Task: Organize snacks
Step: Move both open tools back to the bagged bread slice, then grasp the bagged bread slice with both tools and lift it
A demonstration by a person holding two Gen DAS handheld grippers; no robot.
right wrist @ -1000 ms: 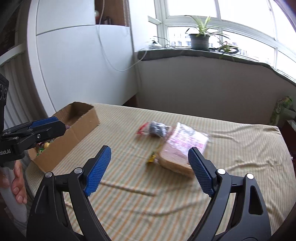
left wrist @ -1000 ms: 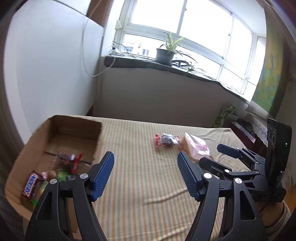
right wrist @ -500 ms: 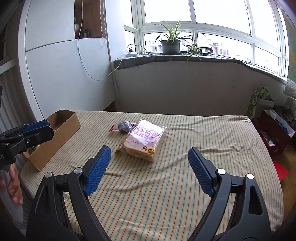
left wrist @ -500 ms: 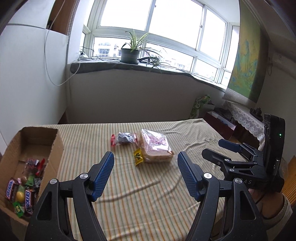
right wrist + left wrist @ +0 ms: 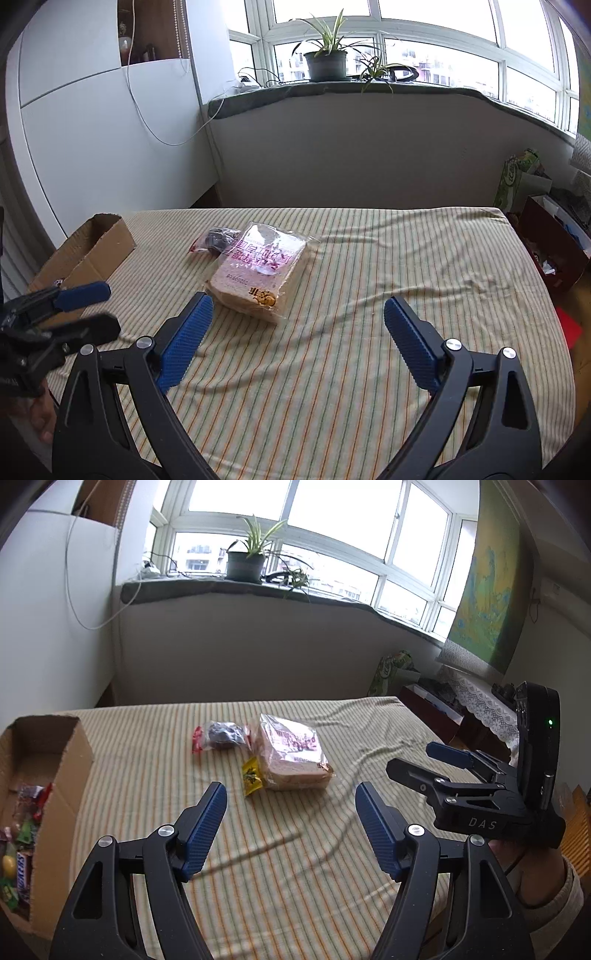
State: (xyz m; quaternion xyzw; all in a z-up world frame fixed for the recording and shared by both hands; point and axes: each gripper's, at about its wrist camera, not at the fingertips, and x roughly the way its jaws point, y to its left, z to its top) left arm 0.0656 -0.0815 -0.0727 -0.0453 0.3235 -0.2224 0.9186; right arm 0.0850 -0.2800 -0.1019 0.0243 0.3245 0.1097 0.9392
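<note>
A bagged loaf of sliced bread [image 5: 293,755] [image 5: 258,271] lies mid-table on the striped cloth. A dark snack in a clear red-edged wrapper [image 5: 219,734] [image 5: 212,240] lies just behind it on the left. A small yellow packet [image 5: 253,775] lies against the bread's near left side. A cardboard box [image 5: 64,775] [image 5: 88,254] at the left edge holds several candy bars and sweets [image 5: 22,845]. My left gripper [image 5: 291,825] is open and empty, short of the yellow packet. My right gripper [image 5: 295,336] is open and empty, just short of the bread.
The striped table [image 5: 388,295] is wrinkled on the right side. A low wall with a potted plant [image 5: 327,55] on the sill stands behind it. Bags and a red box [image 5: 554,243] sit on the floor at the right.
Both grippers have swung right, away from the box, and pulled back. The bread and wrappers now sit centred ahead of both. Both stay open and empty.
</note>
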